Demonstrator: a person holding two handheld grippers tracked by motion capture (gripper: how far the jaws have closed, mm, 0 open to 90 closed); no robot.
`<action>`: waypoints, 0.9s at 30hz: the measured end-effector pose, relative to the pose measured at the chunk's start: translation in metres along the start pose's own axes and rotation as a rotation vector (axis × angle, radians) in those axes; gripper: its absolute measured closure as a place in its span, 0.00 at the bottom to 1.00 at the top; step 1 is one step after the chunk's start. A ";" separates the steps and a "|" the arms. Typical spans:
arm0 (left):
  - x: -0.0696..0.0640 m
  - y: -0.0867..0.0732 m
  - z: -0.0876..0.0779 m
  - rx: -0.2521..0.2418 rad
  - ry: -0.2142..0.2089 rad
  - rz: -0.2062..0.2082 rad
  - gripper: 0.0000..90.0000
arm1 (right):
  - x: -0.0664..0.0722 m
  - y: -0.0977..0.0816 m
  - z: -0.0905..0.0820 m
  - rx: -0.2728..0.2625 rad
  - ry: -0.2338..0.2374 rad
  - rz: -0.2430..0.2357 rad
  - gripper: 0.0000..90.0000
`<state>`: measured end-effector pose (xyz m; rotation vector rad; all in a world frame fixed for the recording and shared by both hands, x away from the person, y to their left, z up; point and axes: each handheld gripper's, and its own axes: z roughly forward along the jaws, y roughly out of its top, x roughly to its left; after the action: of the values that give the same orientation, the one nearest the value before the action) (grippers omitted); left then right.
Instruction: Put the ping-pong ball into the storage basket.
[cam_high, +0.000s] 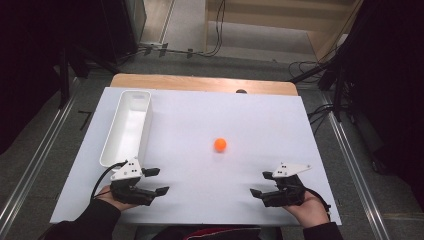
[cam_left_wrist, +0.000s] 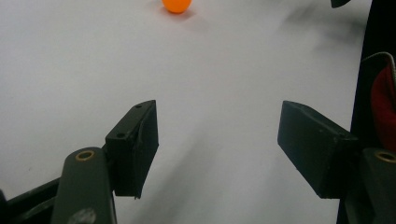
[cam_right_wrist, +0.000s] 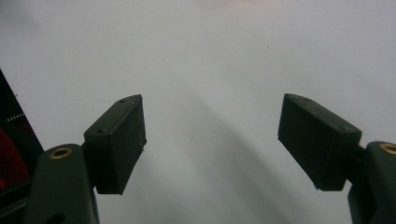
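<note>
The small orange ball (cam_high: 220, 144) lies alone mid-worktop (cam_high: 250, 115), right of the long white plastic bin (cam_high: 127, 127). It looks light, smooth and prone to rolling; pinch across its middle. Left tool (cam_high: 156, 181) and right tool (cam_high: 262, 184) rest open, empty.

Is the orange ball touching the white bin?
Apart. The high view shows the orange ball alone on bare white table, well right of the white bin.

White-topped wooden table (cam_high: 200, 85) on grey carpeted floor (cam_high: 50, 150); black cables (cam_high: 217, 30) trail beyond; dark equipment flanks both sides.
</note>
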<state>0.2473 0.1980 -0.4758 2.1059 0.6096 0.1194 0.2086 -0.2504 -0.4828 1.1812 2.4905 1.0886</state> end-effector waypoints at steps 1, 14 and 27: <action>0.000 0.000 0.000 -0.003 0.001 -0.004 0.32 | 0.000 0.000 0.000 0.000 0.002 0.000 0.24; -0.008 0.009 0.004 -0.057 0.001 0.000 0.32 | 0.000 0.000 0.001 0.007 0.004 0.002 0.24; -0.017 0.019 0.011 -0.074 0.000 -0.043 0.32 | -0.001 0.000 0.002 0.011 0.005 -0.006 0.24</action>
<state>0.2432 0.1732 -0.4640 2.0199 0.6411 0.1161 0.2097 -0.2501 -0.4841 1.1749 2.5054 1.0785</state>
